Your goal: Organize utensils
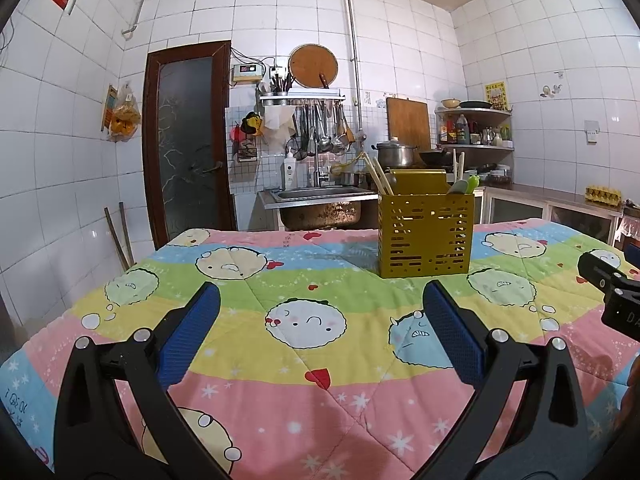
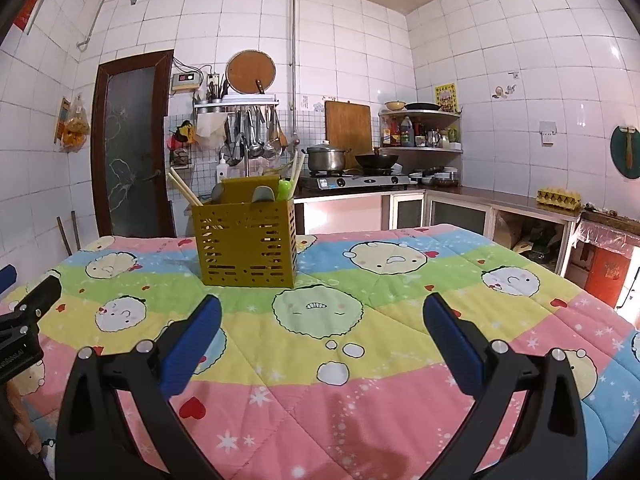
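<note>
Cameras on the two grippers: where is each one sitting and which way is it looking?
Left wrist view: rides the left gripper, above the quilted table, facing the yellow utensil holder and kitchen sink; its blue fingers spread open, right gripper at the right edge.
Right wrist view: rides the right gripper, facing the holder and stove; its fingers are open, and part of the left gripper pokes in at the left edge.
Shared: holder, table, door.

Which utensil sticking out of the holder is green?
The small green-handled utensil at the yellow holder's right-hand corner; the chopsticks are pale wood and the spoons grey.
</note>
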A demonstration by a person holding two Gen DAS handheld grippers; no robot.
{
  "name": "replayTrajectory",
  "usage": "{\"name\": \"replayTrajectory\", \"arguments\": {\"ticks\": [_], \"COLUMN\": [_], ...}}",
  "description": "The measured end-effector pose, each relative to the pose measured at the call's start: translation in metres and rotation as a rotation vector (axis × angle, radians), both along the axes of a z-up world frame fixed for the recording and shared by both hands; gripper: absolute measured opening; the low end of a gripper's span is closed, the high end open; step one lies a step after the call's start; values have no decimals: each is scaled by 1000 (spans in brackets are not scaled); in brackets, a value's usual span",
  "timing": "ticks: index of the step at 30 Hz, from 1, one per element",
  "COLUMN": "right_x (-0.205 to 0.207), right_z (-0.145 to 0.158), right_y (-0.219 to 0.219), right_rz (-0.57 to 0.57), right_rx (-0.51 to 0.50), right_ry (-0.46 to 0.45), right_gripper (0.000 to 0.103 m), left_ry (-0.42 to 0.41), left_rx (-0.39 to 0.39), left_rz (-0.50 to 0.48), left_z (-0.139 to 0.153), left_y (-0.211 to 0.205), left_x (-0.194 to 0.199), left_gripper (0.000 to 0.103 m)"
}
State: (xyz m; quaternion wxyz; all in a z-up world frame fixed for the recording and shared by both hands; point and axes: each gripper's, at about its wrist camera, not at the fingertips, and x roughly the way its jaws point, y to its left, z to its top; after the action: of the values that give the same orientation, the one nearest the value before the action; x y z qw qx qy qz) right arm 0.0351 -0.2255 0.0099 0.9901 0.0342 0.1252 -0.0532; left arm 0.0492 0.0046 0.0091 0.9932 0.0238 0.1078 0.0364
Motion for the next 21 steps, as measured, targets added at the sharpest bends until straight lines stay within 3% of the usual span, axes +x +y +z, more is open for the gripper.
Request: {"name": "replayTrajectory", "arguments": {"ticks": [21], "right_x": [1], "right_z": [-1], "right_y": [3], "right_rz": [-4], "right_rx": [-17], "right_ry": [7], "right_gripper": [99], "left_ry": [-11], "left_rx": [18], "left_rz": [0], "left_z": [2], "left_y": [-3], "left_x": [-1], "left_gripper": [98]}}
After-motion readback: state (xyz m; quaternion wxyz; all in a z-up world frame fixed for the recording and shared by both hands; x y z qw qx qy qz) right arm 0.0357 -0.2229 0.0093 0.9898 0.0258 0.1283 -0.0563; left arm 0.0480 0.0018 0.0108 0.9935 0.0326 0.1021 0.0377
